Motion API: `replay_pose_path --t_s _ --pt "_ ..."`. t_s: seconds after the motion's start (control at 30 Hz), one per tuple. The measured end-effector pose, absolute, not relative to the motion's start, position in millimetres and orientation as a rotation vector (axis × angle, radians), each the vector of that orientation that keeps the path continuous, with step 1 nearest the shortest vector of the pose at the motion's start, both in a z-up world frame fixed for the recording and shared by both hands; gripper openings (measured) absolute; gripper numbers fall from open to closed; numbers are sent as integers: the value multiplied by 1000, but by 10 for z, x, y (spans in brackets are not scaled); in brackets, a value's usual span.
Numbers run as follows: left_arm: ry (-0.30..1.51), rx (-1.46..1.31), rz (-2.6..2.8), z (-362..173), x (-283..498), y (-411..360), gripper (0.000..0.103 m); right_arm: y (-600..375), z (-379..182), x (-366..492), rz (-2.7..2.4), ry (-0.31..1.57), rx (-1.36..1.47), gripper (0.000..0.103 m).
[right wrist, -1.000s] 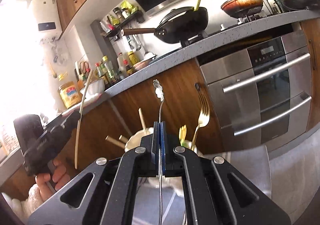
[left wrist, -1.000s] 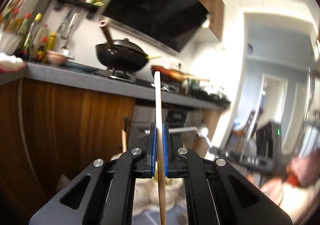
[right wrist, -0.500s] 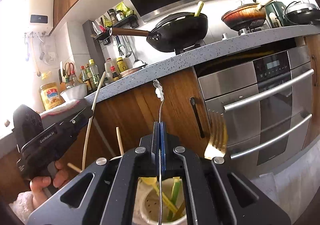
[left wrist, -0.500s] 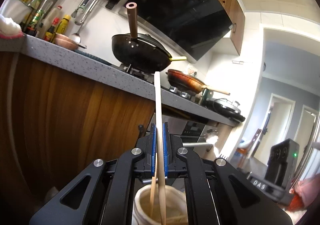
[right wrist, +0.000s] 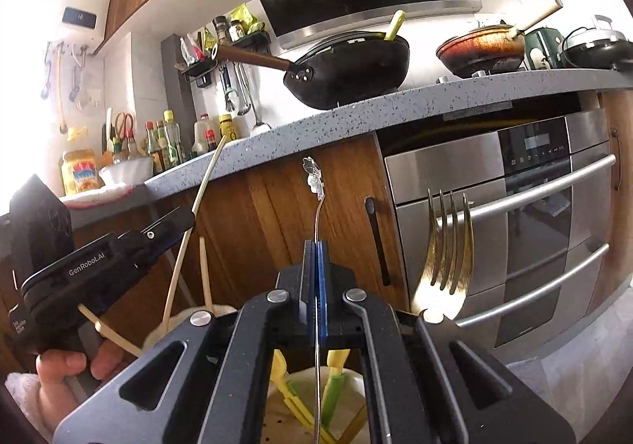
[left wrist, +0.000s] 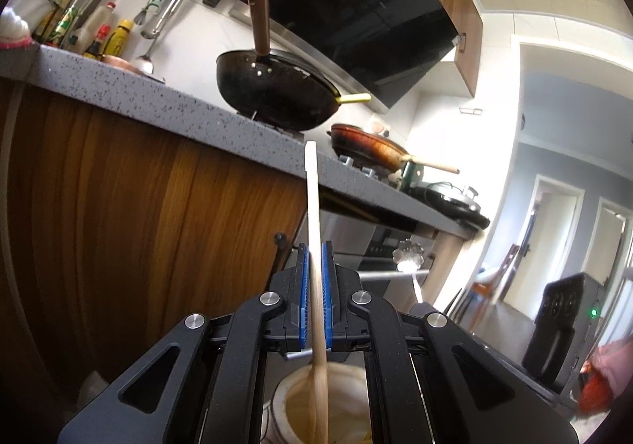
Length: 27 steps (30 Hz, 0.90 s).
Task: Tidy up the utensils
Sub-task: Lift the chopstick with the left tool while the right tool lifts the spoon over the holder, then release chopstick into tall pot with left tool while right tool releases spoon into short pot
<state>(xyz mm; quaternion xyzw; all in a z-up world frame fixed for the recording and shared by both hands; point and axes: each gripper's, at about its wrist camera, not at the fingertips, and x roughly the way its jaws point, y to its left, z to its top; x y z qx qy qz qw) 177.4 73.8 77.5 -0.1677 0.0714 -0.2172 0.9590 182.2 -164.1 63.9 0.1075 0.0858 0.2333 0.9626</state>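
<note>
My left gripper (left wrist: 315,250) is shut on a pale wooden chopstick (left wrist: 314,214) that stands upright, its lower end inside a cream utensil holder (left wrist: 300,396) right below the jaws. My right gripper (right wrist: 316,246) is shut on a thin silver utensil with an ornate handle end (right wrist: 313,173), upright over a white holder (right wrist: 352,384) with yellow and green utensils in it. A gold fork (right wrist: 445,266) stands up to its right. The left gripper (right wrist: 174,220) with its chopstick (right wrist: 205,183) shows in the right wrist view, over a second cream holder (right wrist: 190,319) with several chopsticks.
A grey speckled counter (right wrist: 395,104) with wooden cabinet fronts (left wrist: 138,206) runs close behind. A black wok (right wrist: 348,64) and a red pan (right wrist: 482,48) sit on the hob. A steel oven (right wrist: 514,214) is to the right. Bottles (right wrist: 166,139) line the counter's left.
Both grippers have come down over the holders. The chopstick's lower end has gone deeper into the cream holder; the silver utensil now hangs in the white holder. The fork looms closer.
</note>
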Motion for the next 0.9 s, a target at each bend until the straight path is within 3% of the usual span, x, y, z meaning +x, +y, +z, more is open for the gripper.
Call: replay_pose_path --t_s 0.9 --pt "282 -99 -410 869 1301 773 7 -1719 399 1447 462 393 125 1"
